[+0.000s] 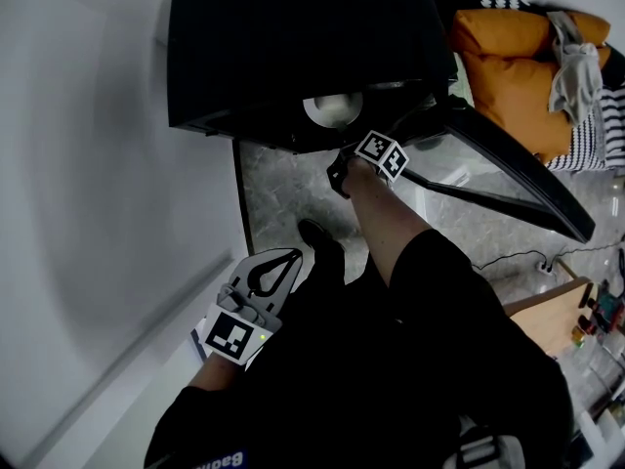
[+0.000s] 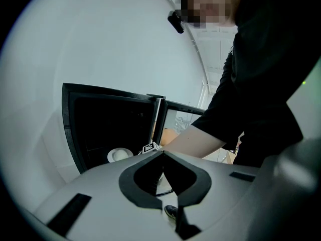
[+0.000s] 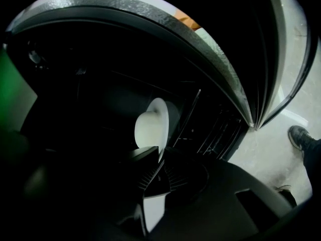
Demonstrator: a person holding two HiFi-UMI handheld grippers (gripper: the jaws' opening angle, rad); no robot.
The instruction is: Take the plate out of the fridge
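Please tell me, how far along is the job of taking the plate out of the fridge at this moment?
Done: the fridge door stands open, and the right gripper is inside the fridge. In hand: its jaws are closed on the rim of the white plate, which is not yet out. Left: drawing the white plate out. The left gripper is shut and empty, held back.

White plate [image 1: 332, 108], black fridge [image 1: 293, 37], orange cushion [image 1: 503, 37].

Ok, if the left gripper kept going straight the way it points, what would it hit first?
Probably the right gripper: its marker cube sits just past the left gripper's shut tips, in front of the fridge. Depth is hard to judge.
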